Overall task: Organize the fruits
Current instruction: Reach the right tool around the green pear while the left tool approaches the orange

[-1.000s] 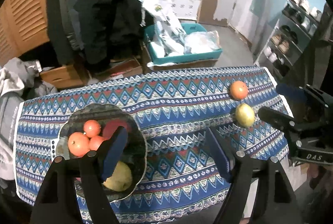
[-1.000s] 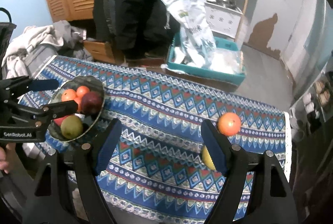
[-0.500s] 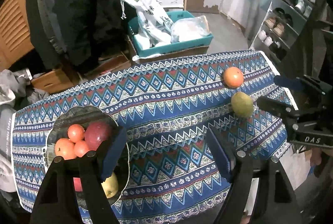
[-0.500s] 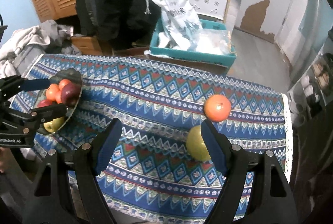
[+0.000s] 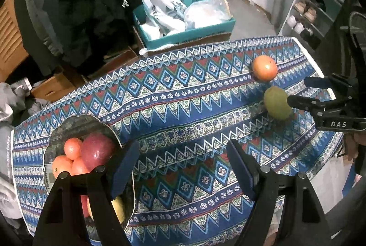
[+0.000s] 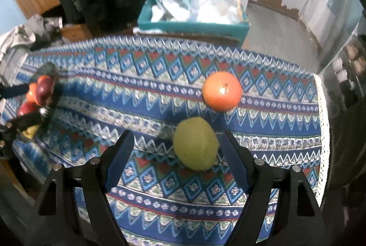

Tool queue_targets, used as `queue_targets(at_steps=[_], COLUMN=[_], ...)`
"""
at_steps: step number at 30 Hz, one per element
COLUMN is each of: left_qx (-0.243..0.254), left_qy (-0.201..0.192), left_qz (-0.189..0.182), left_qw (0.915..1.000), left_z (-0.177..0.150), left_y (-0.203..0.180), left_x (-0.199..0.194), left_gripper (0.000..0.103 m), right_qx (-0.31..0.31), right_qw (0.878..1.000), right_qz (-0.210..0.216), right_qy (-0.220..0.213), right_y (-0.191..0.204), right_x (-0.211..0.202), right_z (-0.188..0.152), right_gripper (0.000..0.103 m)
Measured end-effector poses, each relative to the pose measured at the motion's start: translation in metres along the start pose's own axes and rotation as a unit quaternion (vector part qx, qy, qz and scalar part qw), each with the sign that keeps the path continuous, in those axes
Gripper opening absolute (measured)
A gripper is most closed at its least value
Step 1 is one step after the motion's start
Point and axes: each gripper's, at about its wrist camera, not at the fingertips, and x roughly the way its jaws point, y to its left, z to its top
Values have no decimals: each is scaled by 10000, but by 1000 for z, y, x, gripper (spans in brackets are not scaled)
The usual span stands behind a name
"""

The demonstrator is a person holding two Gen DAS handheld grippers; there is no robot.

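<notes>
Both jaws gape. From the left wrist, the left gripper (image 5: 183, 168) hangs beside the dark scalloped bowl (image 5: 68, 124) of gathered fruit. From the right wrist, the right gripper (image 6: 176, 152) frames the round green fruit (image 6: 195, 143) on the patterned blue tablecloth (image 6: 137, 97), the smooth orange fruit (image 6: 222, 94) just beyond; next, seemingly, centre and close.

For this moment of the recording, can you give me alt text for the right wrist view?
Open right tongs frame a green fruit lying on a blue patterned tablecloth, not yet gripped. An orange fruit sits just beyond it. At far left, blurred, a dark bowl of mixed fruit sits beside the left tongs.
</notes>
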Motion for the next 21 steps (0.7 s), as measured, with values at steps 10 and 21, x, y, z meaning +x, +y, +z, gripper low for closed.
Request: queue_targets(at_steps=[10, 21], left_qx=[29, 100], left_qy=[374, 437], left_qz=[-13, 19], left_qw=[9993, 9990], left_z=[-3, -2], left_y=[-6, -10], left_x=[37, 59], left_gripper=[80, 80], right_qx=[-57, 132], right_qw=[9989, 9986], right_qz=[-42, 70], right_qy=[459, 510], right_y=[-15, -21], right_x=[53, 79], right_z=[-11, -12], right_gripper=[78, 74])
